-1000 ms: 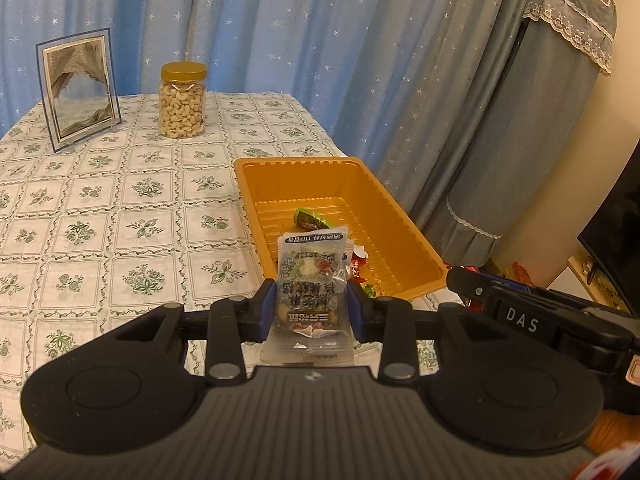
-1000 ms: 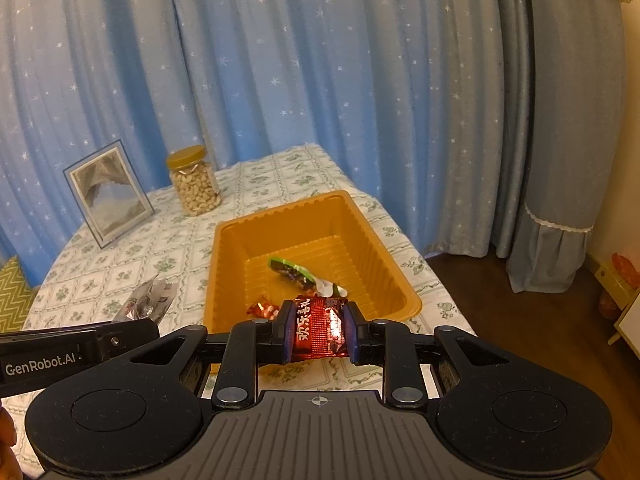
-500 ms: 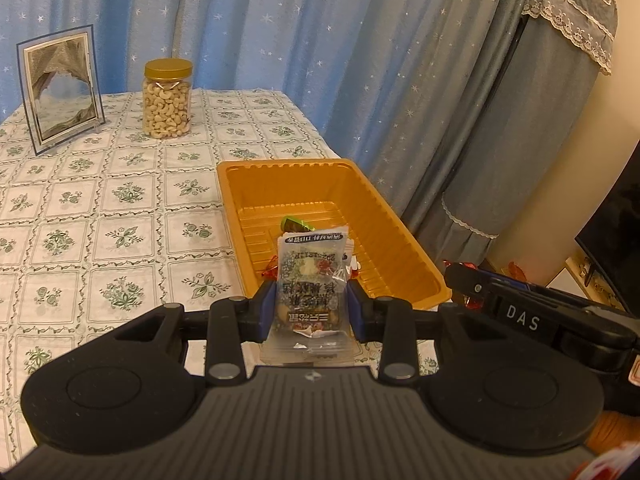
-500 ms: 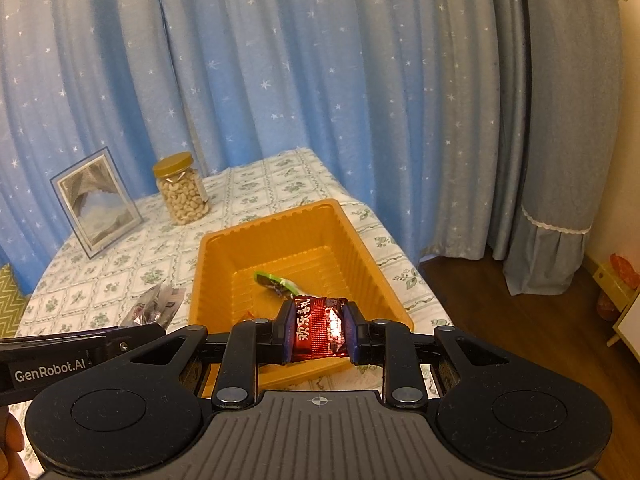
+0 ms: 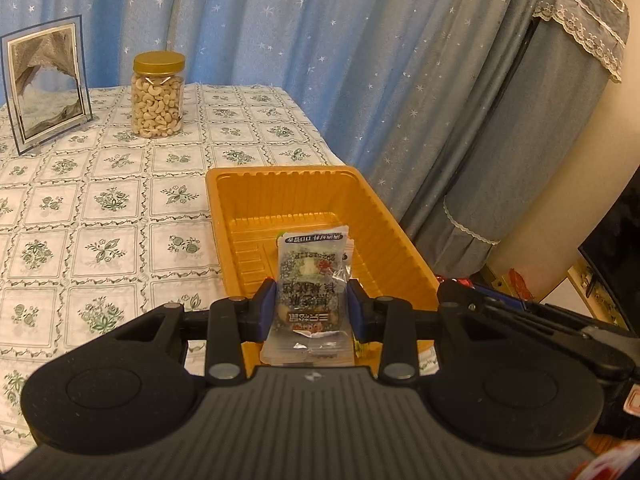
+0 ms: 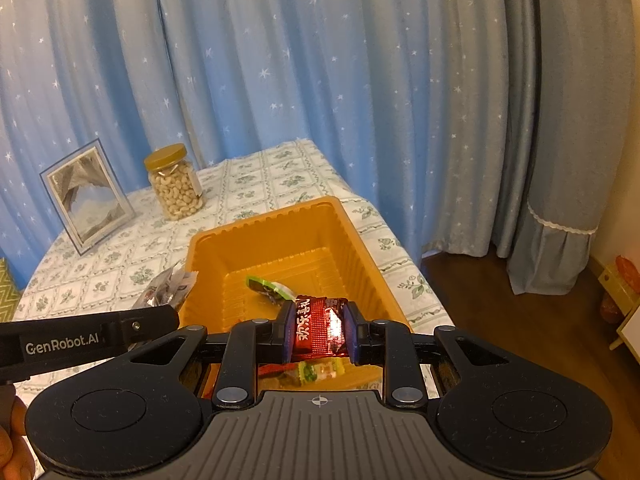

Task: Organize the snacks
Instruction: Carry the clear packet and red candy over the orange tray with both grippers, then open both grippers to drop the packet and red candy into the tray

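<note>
My left gripper is shut on a clear nut-mix packet and holds it over the near end of the orange tray. My right gripper is shut on a red snack packet above the tray's near edge. A green-and-white packet lies on the tray floor, and more small wrapped snacks show under the right gripper. The left gripper's packet also shows in the right wrist view, at the tray's left rim.
A cashew jar with a gold lid and a framed picture stand at the back of the floral tablecloth. Blue star curtains hang behind. The table edge drops to a wood floor on the right.
Both grippers have moved forward toward the tray with their packets still held. The jar and picture frame look nearer in both views.
</note>
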Demonstrator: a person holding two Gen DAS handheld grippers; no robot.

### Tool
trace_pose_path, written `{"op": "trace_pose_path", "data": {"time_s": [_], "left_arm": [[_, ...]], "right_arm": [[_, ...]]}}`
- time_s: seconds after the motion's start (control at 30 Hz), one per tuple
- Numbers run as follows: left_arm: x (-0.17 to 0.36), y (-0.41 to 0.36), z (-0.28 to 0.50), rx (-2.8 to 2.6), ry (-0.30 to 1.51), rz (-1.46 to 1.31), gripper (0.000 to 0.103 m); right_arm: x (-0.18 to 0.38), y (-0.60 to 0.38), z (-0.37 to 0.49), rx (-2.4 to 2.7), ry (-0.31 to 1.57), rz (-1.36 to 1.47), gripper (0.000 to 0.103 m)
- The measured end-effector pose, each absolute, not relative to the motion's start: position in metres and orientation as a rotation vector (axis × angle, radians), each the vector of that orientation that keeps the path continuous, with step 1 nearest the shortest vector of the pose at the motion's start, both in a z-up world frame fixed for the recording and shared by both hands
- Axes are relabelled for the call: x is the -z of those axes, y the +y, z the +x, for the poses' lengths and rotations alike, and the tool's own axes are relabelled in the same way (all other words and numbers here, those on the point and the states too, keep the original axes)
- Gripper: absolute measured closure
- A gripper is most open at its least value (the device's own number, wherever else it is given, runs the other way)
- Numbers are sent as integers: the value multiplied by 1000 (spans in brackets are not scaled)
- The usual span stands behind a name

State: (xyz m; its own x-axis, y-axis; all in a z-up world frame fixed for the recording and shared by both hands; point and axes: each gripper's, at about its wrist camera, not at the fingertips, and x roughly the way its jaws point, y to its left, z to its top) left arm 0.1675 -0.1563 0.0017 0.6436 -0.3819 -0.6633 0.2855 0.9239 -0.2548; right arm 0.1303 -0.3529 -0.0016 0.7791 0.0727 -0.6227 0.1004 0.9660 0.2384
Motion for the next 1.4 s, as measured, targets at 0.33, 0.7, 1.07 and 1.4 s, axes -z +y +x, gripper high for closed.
{"op": "trace_pose_path", "data": {"time_s": [0.33, 0.7, 1.07, 1.4], "left_arm": [[16, -162, 201, 375, 812, -130, 70], [33, -172, 244, 368, 832, -130, 69], [38, -165, 255, 351, 771, -108, 44], [39, -131, 233, 259, 792, -100, 38]], "right_arm": [[12, -355, 162, 7, 695, 253, 77], [28, -361, 199, 7, 714, 233, 77], [41, -365, 211, 15, 735, 248, 77], [45, -360, 212, -15, 748, 276, 77]]}}
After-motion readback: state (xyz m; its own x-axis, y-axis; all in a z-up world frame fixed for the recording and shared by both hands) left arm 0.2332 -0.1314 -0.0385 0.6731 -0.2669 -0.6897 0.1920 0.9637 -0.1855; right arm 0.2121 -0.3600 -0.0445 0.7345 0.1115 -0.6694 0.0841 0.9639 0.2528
